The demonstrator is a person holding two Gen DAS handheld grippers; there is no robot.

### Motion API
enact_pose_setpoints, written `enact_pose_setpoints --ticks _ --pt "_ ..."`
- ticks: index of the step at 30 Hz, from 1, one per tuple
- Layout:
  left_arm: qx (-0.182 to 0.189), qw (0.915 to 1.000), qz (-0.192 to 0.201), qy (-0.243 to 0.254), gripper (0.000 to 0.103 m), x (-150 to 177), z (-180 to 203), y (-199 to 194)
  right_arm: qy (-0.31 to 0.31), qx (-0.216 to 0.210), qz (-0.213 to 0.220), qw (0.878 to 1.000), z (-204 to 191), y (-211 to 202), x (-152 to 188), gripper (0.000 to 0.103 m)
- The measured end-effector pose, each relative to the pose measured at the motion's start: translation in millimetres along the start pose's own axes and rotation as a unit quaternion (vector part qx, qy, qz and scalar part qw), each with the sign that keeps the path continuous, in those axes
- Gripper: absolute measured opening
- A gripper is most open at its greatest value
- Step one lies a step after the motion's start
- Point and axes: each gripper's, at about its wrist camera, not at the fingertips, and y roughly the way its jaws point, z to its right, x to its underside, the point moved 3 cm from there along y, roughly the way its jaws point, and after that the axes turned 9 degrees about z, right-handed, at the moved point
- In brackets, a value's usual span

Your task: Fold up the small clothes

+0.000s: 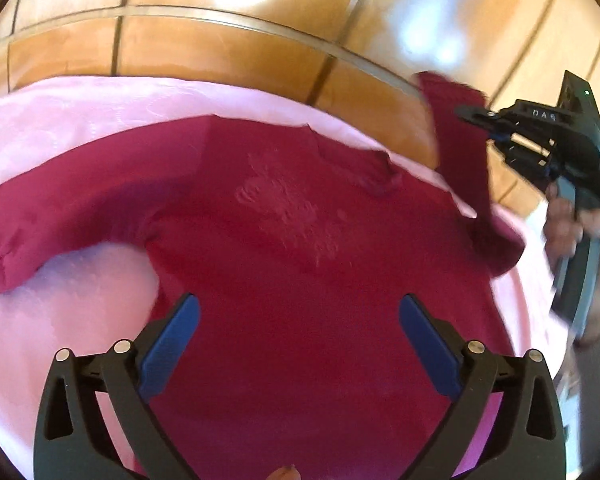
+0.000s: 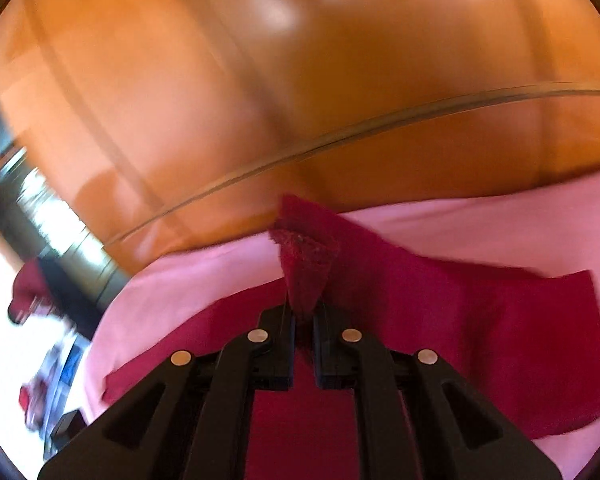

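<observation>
In the left wrist view, the left tongs stood wide apart, with nothing between the blue pads. They hung over the lower part of a dark red shirt. The shirt lay mostly flat on a pink cloth that covered a glass bench. A pale bumpy picture showed on the middle of the shirt. One sleeve lay spread out to the left. This view alone showed the right tongs from the outside, at the far right. A hand held their grip. The other sleeve was lifted off the cloth and stood up by the tips of those tongs. From here it was too blurry to tell if the tips pinched it.

The right wrist view showed that part up close. The right tongs were nearly closed, with only a thin gap. The knit cuff of the sleeve stuck up from between the tips, so the tongs held the sleeve. The rest of the shirt lay on the pink cloth below. The edge of the glass bench curved across, with an orange tiled floor under it. Only this view showed blurry things at the far left, too smeared to name.

I saw no box, basket or bin in either view.
</observation>
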Motion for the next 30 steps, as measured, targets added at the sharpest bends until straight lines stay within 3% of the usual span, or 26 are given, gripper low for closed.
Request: enact_pose_setpoints --ticks 1,2,4,7,10,14,16,20,22,24,27,30 --pt "-0.003 1.0000 0.003 -0.004 0.099 -3 -4 1 -0.004 -0.007 -0.003 1.000 -11 -1 8 0.044" --pt "-0.003 1.0000 0.007 -0.006 0.099 -7 -7 2 -0.004 -0.012 0.001 1.000 -15 0 9 0.051" --pt "0.004 1.0000 0.006 -0.005 0.099 -14 -11 7 -0.003 -0.011 0.005 1.000 -27 -10 20 0.054" --pt "-0.008 0.9999 0.008 -0.004 0.099 -25 -17 16 0.021 0.013 0.018 1.000 -1 -27 20 0.070" --pt "0.003 0.9996 -0.001 -0.028 0.099 -35 -23 32 0.048 0.048 0.025 0.997 34 -63 32 0.076" --pt "0.012 0.9980 -0.021 -0.058 0.083 -46 -26 62 0.130 0.070 0.036 0.988 98 -120 66 0.082" --pt "0.017 0.9969 -0.038 -0.067 0.078 -47 -24 81 0.177 0.056 0.046 0.982 120 -140 81 0.089" --pt "0.024 0.9958 -0.060 -0.065 0.070 -44 -10 115 0.249 0.020 0.047 0.967 143 -151 110 0.092" --pt "0.027 0.9965 -0.061 -0.051 0.048 -44 2 126 0.276 -0.003 0.045 0.960 147 -142 117 0.093" --pt "0.029 0.9961 -0.071 -0.043 0.009 -45 8 131 0.296 -0.019 0.047 0.954 149 -125 118 0.093" --pt "0.031 0.9983 -0.034 -0.035 0.006 -62 14 121 0.295 -0.013 0.069 0.953 152 -105 104 0.095" --pt "0.030 0.9976 0.034 -0.053 0.006 -88 1 86 0.284 0.015 0.087 0.955 158 -92 97 0.096"
